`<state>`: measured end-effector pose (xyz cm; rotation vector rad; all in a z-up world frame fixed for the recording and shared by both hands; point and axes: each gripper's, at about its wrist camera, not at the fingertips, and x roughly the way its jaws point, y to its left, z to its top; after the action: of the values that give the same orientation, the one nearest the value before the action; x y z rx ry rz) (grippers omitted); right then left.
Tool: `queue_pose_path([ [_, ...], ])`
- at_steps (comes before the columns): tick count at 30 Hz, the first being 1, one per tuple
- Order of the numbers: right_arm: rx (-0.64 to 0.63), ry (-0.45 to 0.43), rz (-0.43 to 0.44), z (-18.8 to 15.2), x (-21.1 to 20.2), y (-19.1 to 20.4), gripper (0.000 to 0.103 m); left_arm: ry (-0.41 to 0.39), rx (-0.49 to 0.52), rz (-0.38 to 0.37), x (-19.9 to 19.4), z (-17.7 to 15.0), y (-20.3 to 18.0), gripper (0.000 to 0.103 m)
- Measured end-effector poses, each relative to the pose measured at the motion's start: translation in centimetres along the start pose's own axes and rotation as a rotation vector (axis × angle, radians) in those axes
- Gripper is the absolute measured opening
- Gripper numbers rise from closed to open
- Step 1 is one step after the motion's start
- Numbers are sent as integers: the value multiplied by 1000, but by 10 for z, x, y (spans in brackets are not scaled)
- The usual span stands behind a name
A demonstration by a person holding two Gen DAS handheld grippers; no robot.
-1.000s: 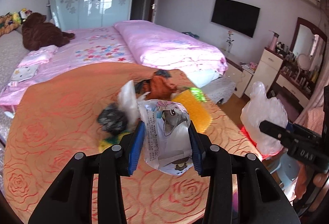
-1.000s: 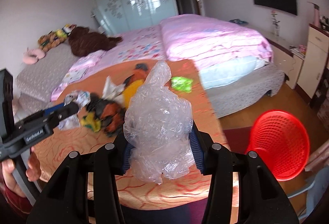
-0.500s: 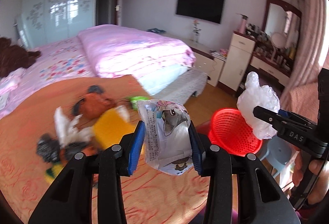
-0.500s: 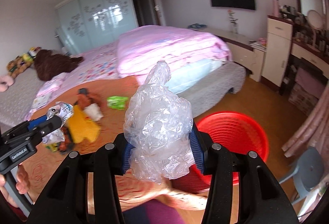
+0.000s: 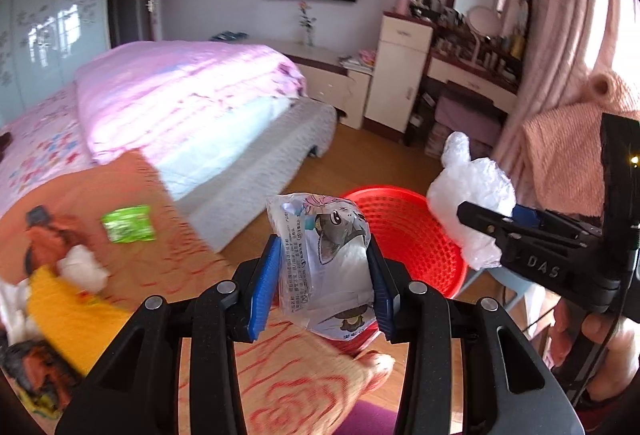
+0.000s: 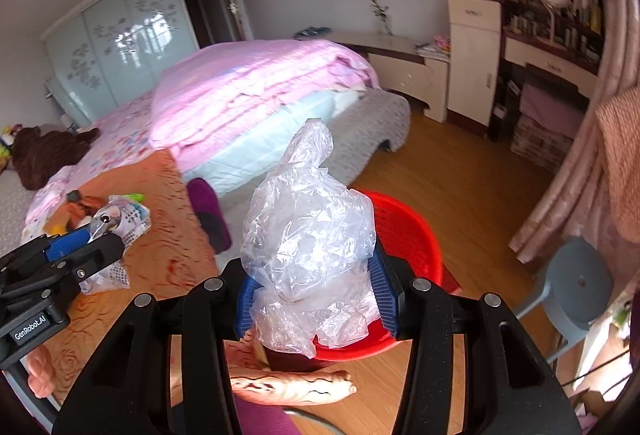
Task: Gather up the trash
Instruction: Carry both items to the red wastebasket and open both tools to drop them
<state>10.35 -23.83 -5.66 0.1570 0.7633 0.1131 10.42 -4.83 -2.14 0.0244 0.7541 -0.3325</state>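
We are clamping the left gripper on a printed snack wrapper and the right gripper on a crumpled clear plastic bag, both hanging over the red mesh basket beside the orange-clothed table.
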Motion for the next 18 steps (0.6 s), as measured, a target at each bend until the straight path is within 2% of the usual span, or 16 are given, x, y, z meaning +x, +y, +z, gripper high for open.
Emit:
queue_pose_path([
  [4,39,23,-27,-2,11,-18,47,34,17,-45,23,3,-16,40],
  [12,96,60,-45,-5,27,-38,48,116,40,-74,71,0,-31,40],
  [18,133,93,-33,-5,38,-44,58,160,43,-89,89,-5,-33,46],
])
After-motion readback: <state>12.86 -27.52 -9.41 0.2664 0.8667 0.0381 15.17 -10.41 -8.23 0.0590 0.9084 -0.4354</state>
